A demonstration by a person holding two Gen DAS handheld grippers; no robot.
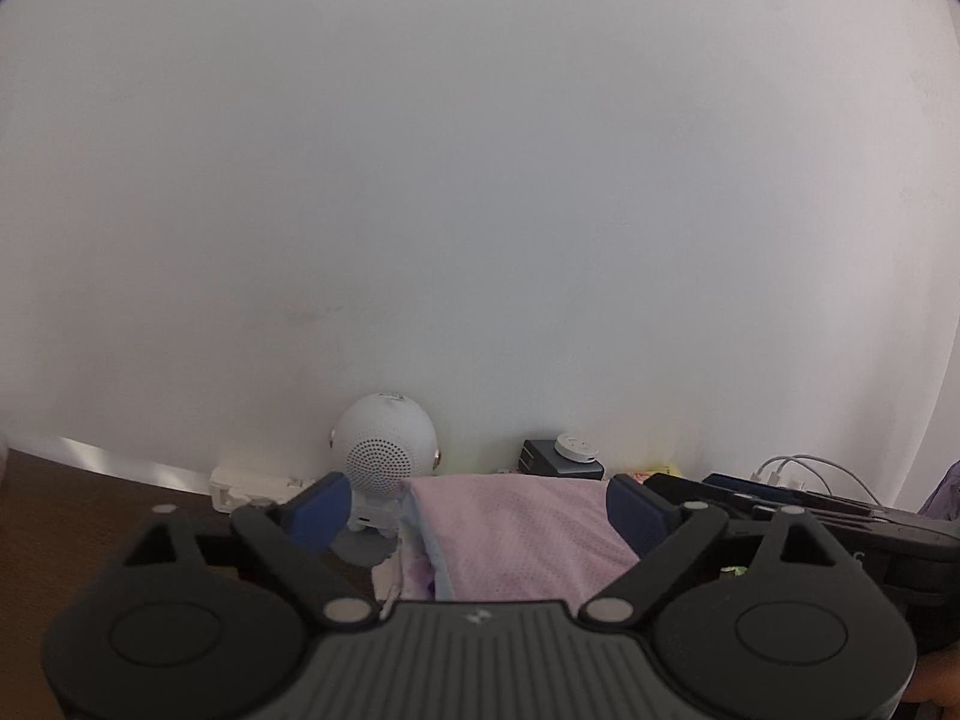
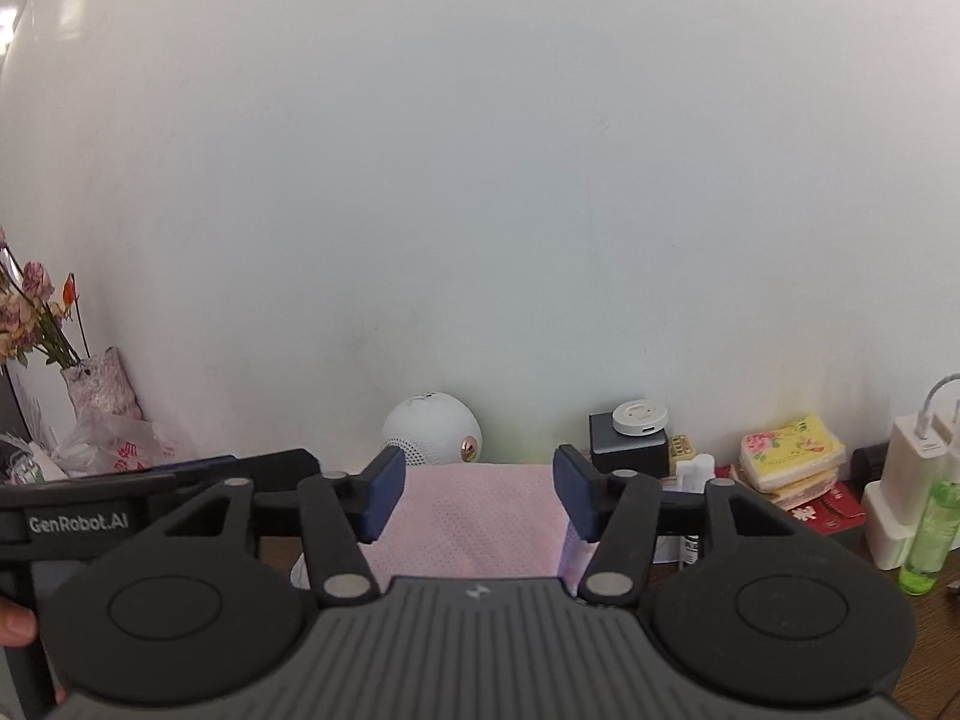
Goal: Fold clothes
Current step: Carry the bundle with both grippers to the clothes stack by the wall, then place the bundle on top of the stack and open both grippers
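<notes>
The pink garment lies folded on the dark wood counter, a flat stack of pale pink mesh fabric dotted with fine holes; at its left edge a white layer with purple print peeks out beneath. It sits in front of the white wall, just before a round white speaker with a perforated grille.

The left hand-held gripper hangs over the garment with its blue pads spread wide, either side of the cloth and pressing on nothing. The right hand-held gripper stands likewise over the pink fabric, its jaws apart and empty, somewhat less wide than the left.

Behind the garment a dark box carries a white round disc. To the right lie a stack of floral tissue packs, white chargers and a green translucent bottle. At far left, dried flowers stand in a textured vase beside a crumpled plastic bag.
</notes>
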